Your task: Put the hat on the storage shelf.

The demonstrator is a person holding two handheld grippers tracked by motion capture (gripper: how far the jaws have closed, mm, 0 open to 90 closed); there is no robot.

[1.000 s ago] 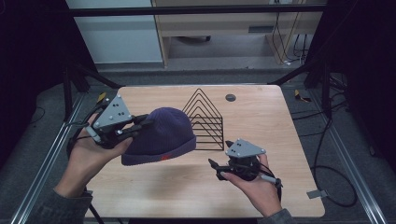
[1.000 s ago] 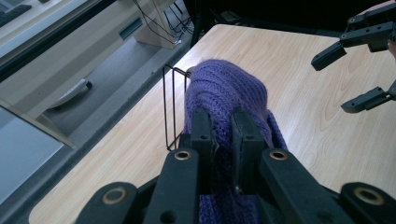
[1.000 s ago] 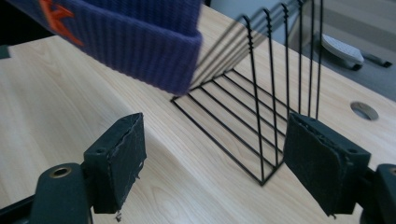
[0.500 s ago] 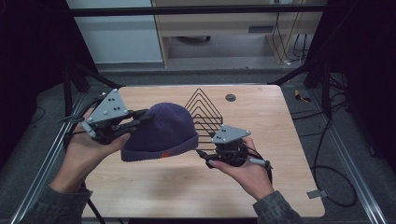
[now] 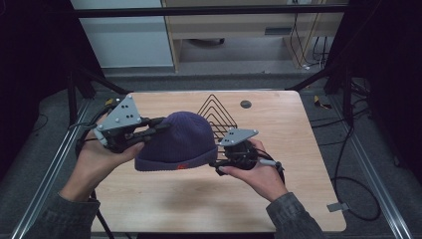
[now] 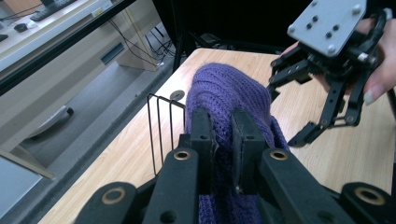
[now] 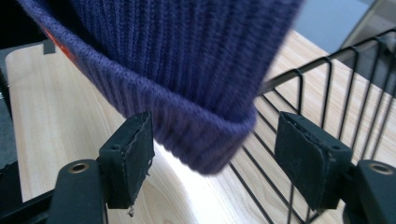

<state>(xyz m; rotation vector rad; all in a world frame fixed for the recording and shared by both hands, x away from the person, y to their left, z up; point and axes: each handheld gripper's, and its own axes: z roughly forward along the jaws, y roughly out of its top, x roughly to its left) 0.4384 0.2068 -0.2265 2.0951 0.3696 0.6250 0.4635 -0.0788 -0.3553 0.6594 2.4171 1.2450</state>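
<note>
A purple knitted beanie [image 5: 179,142] with a small orange tag hangs above the wooden table [image 5: 199,204]. My left gripper [image 5: 161,124] holds it from the left, jaws shut on a fold of the knit [image 6: 229,91]. My right gripper [image 5: 215,167] is at the hat's right lower edge. In the right gripper view the cuff's corner [image 7: 205,140] hangs between the pads [image 7: 130,154] without touching them. These jaws have just been opening a little. The left gripper view has the right gripper [image 6: 286,112] open beside the hat.
A black wire rack [image 5: 216,112] stands on the table just behind the hat and close to the right gripper's far jaw [image 7: 327,93]. A small dark disc [image 5: 245,104] lies near the back edge. Cables trail off the table's sides.
The right hand has moved left and slightly up, from the table's front right to the beanie's cuff. The left gripper still holds the hat in about the same place.
</note>
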